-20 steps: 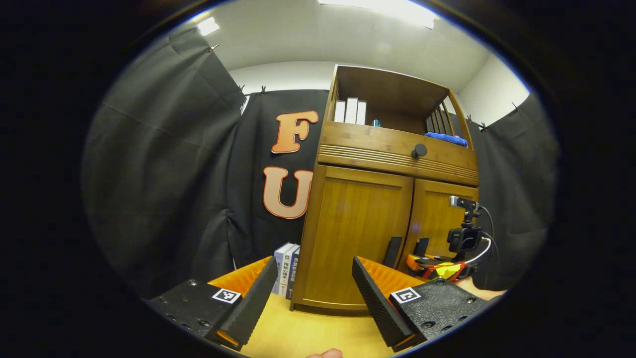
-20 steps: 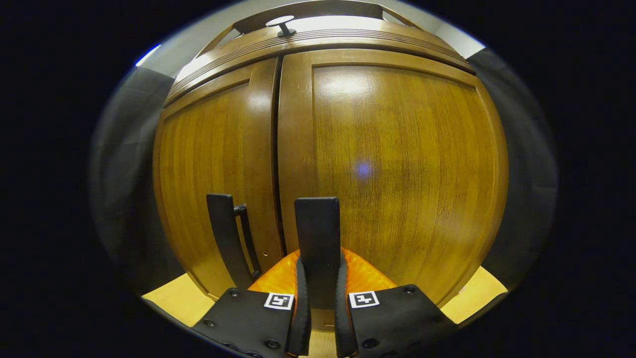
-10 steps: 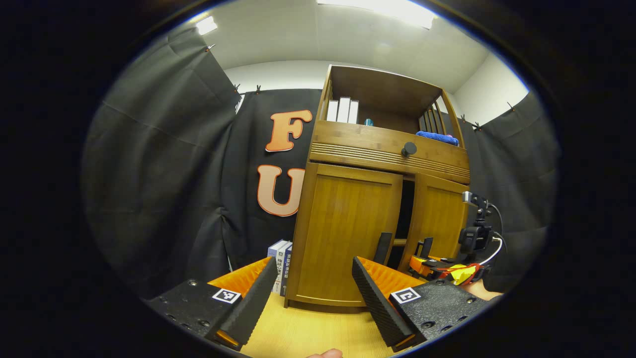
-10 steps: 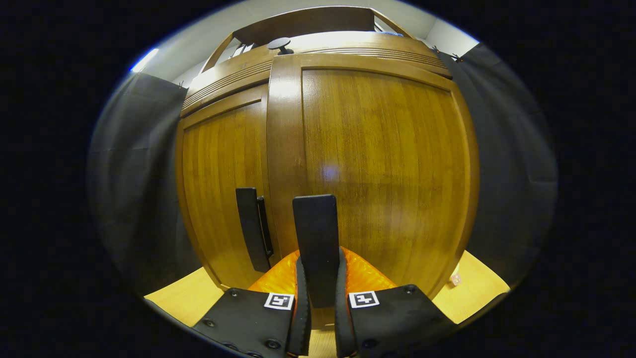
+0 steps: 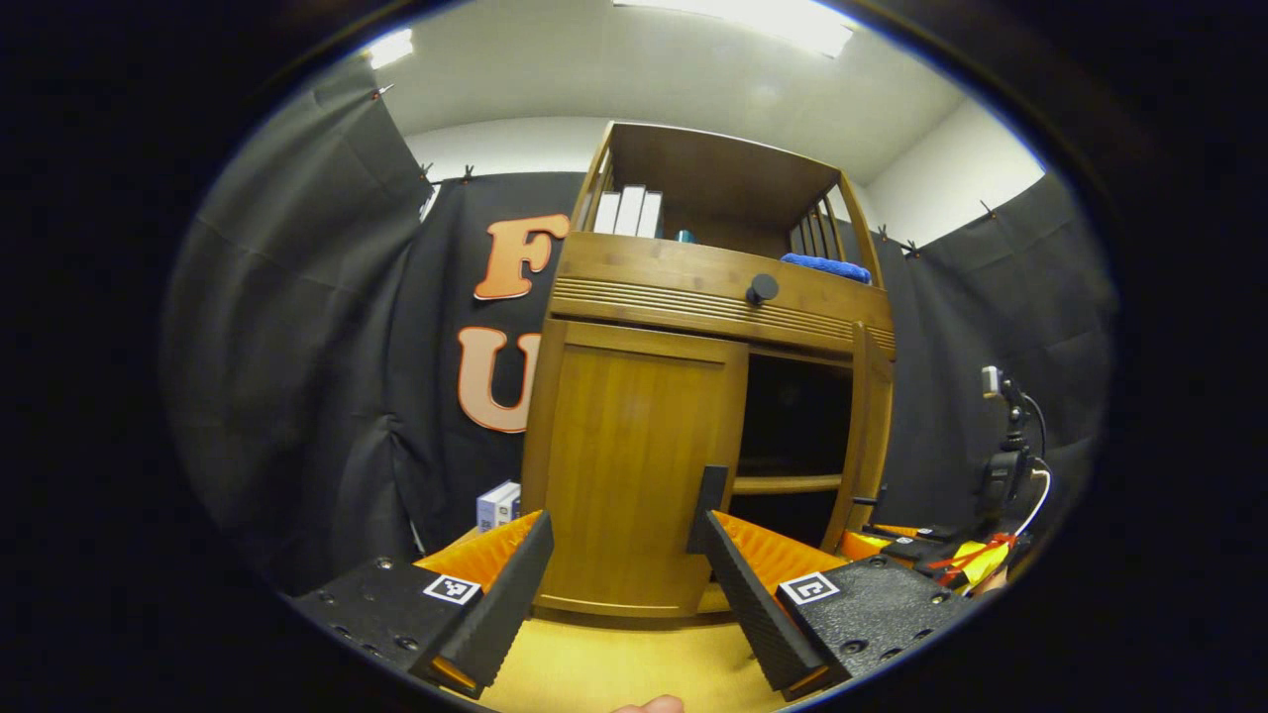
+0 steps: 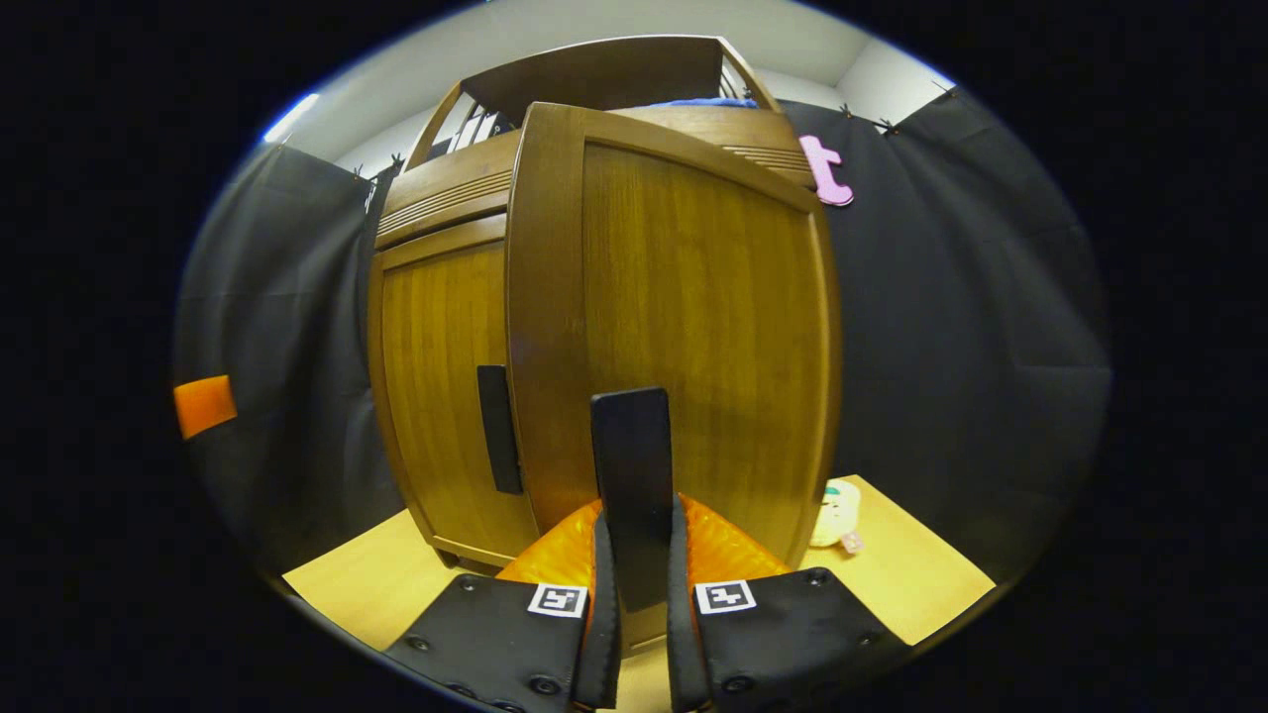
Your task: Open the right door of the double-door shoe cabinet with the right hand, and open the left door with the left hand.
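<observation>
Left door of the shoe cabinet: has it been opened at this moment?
No. In the left gripper view the left door sits flush in the cabinet front, while the right door stands swung out.

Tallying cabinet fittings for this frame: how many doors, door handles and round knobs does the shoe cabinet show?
Doors: 2, the left door shut and the right door swung open.
Door handles: 2, the left handle and the right handle.
Round knobs: 1, the round knob on the ribbed panel above the doors.
Total: 5.

right door [image 6: 684,327]: brown wood, swung open | left door [image 5: 634,465]: shut, dark handle
</observation>
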A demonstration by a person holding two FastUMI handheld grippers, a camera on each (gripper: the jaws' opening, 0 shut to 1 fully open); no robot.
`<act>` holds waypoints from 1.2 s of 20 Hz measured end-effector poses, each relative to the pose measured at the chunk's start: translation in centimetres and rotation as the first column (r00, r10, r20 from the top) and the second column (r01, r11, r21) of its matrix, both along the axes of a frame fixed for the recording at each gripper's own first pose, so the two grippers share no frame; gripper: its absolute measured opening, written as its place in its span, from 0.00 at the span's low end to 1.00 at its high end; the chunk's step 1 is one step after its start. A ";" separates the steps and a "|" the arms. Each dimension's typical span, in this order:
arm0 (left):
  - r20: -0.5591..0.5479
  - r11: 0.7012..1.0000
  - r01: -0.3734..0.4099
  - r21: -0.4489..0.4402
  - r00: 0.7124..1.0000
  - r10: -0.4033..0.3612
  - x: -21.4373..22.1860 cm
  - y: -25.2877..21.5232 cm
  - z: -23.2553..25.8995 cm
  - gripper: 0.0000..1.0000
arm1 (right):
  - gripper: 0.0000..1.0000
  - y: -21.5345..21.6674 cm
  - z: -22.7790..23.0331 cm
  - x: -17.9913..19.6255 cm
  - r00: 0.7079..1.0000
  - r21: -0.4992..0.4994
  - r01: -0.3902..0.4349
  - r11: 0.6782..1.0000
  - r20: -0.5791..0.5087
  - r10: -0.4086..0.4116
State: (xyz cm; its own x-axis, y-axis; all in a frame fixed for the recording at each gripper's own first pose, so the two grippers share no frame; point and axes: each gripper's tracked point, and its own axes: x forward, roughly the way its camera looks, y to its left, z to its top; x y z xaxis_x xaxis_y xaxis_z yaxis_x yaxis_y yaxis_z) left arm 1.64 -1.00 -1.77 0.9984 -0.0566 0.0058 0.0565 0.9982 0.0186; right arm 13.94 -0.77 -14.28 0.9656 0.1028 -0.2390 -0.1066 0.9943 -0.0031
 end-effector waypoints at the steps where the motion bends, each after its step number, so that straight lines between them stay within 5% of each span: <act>1: 0.000 1.000 0.023 -0.004 1.000 -0.023 0.5 -0.8 0.0 0.92 | 0.24 -1.2 0.1 -0.9 1.000 -0.003 0.022 1.000 0.003 -0.022; 5: -0.007 0.995 0.095 -0.029 0.995 -0.095 2.5 -3.6 -1.1 0.92 | 0.26 -5.2 0.8 -3.5 0.994 -0.033 0.105 0.994 0.022 -0.104; 7: -0.015 0.993 0.110 -0.030 0.994 -0.111 3.3 -4.2 -1.6 0.97 | 0.18 -6.6 0.8 -4.1 0.994 -0.045 0.112 0.993 0.020 -0.111; 8: -0.018 0.993 0.113 -0.031 0.993 -0.114 3.4 -4.4 -1.8 0.95 | 0.23 -7.1 1.2 -4.6 0.993 -0.042 0.121 0.992 0.022 -0.120; 9: -0.019 0.993 0.117 -0.032 0.993 -0.117 3.5 -4.5 -2.0 0.92 | 0.12 -7.5 1.1 -4.5 0.992 -0.050 0.125 0.991 0.020 -0.124; 10: -0.018 0.992 0.120 -0.032 0.993 -0.120 3.7 -4.6 -2.2 0.92 | 0.19 -7.8 1.2 -4.6 0.992 -0.055 0.128 0.990 0.027 -0.127; 12: -0.016 0.992 0.123 -0.031 0.992 -0.124 4.0 -4.9 -2.3 0.92 | 0.05 -8.7 1.3 -4.8 0.990 -0.056 0.138 0.989 0.025 -0.137; 13: -0.012 0.992 0.126 -0.030 0.992 -0.126 3.9 -4.9 -2.2 0.92 | 0.12 -9.2 1.4 -5.1 0.989 -0.059 0.147 0.987 0.020 -0.146; 16: 0.007 0.993 0.118 -0.017 0.993 -0.118 4.0 -4.7 -2.0 0.92 | 0.12 -11.4 1.6 -5.5 0.983 -0.091 0.184 0.979 0.019 -0.183; 23: 0.036 0.997 0.079 0.019 0.996 -0.079 5.1 -3.8 -1.9 0.95 | 0.11 -15.9 2.0 -5.9 0.993 -0.169 0.116 0.979 0.015 -0.115; 24: 0.036 0.997 0.081 0.016 0.996 -0.082 5.2 -3.9 -2.0 0.92 | 0.05 -16.6 2.0 -6.0 0.994 -0.145 0.109 0.983 0.015 -0.108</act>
State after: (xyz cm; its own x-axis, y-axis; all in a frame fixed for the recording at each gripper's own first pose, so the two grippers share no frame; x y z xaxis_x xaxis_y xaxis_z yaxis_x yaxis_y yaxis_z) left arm 6.84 -4.90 -3.79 0.9896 -0.1380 0.0410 0.1365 0.9900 0.0367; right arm 7.93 -17.41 -12.27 0.9708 -0.0376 -0.2371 0.0019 0.9889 -0.1487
